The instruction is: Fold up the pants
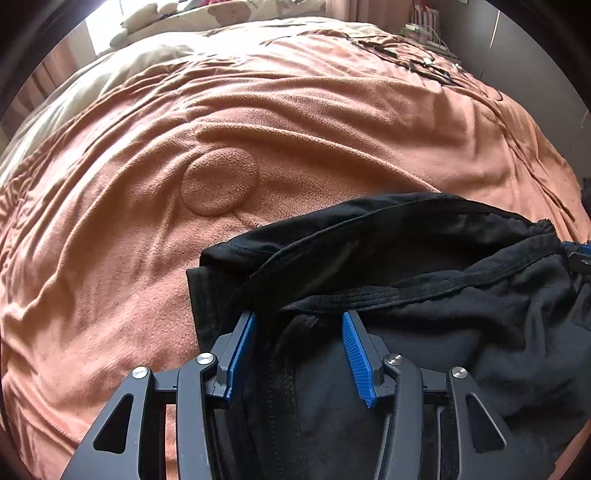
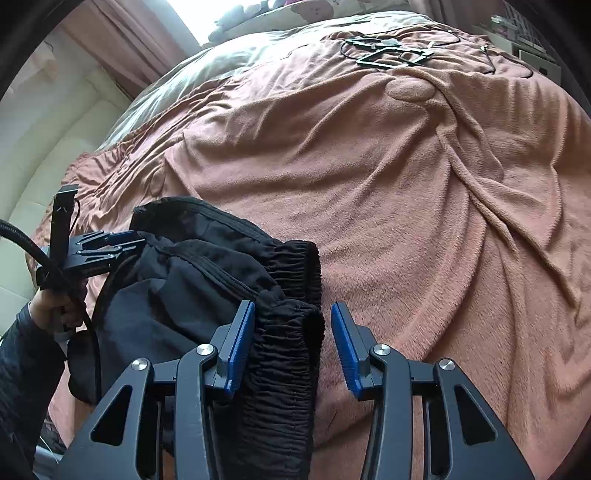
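Black pants (image 1: 424, 280) lie bunched on a salmon-pink blanket (image 1: 258, 122). In the left wrist view my left gripper (image 1: 299, 321) is open, its blue-padded jaws standing over the dark fabric near a seam band. In the right wrist view my right gripper (image 2: 293, 314) is open, with the gathered elastic waistband (image 2: 284, 354) of the pants (image 2: 192, 280) lying between its jaws. The left gripper (image 2: 114, 245) also shows at the left edge there, against the far side of the pants, held by a hand (image 2: 51, 306). The right gripper's tip shows at the left wrist view's right edge (image 1: 580, 253).
The blanket (image 2: 406, 206) covers a bed, with a round embossed patch (image 1: 218, 181). Black cables and a frame-like object (image 2: 388, 51) lie at the far end. Pillows (image 1: 166, 18) and a bright window sit behind. A cream wall or sofa (image 2: 44, 155) is at left.
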Tool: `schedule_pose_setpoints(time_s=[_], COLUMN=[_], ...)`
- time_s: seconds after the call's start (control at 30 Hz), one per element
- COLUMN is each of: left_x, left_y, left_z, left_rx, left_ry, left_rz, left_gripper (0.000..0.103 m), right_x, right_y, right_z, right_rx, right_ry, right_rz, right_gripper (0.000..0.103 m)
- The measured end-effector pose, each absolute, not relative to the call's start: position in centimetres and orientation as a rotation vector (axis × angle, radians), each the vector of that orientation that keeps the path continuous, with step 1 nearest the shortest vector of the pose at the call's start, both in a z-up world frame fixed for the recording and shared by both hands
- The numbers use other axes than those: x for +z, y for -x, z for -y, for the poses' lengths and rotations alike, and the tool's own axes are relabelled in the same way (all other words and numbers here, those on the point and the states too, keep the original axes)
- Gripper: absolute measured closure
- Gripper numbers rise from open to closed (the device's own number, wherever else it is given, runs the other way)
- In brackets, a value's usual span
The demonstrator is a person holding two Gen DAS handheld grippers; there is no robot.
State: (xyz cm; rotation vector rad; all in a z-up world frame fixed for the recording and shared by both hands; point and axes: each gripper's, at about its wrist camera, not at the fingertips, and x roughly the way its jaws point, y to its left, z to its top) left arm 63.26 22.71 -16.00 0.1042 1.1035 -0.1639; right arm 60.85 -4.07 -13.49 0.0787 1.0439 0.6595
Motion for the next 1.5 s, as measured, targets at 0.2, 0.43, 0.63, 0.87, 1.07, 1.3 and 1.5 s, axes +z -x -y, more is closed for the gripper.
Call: schedule_pose_setpoints(time_s=[0.2, 0.43, 0.63, 0.87, 1.07, 1.3, 1.5], left_x=[-15.1, -11.8, -9.7, -10.5, -12.6, -15.4, -13.2], left_y=[-63.0, -62.3, -62.8, -65.2, -67.5, -68.7, -67.1], left_z=[-21.7, -23.0, -23.9, -24.6, -24.6, -24.7, -26.7], left_rx=[-0.17, -0.133, -0.076, -0.027, -0.002, 0.041, 0.067], left_ry=[-0.165, -0.133, -0.12, -0.125, -0.137, -0.138, -0.053], left_rz=[-1.069, -1.02, -0.991, -1.008, -1.043, -1.114, -1.082], left_gripper=[0.096, 0.096, 0.096, 0.096, 0.096, 0.079, 0.048], right_x=[-13.4, -11.1, -9.8, -10.4, -11.4, -12.4, -10.9], right_y=[-60.9, -59.9, -60.0, -61.8, -63.1, -64.1, -63.2], right_z=[3.6, 3.6, 2.6, 0.6, -0.8, -1.4, 0.9], right_rx=[0.671, 0.686, 0.69, 0.653, 0.612, 0.575, 0.578], right_ry=[-0.048, -0.037, -0.02, -0.013, -0.003, 0.014, -0.039], right_rz=[-1.033, -0.99, -0.965, -0.979, -1.001, -1.027, -0.991], right_gripper=[0.085, 0.093, 0.093, 0.093, 0.093, 0.075, 0.044])
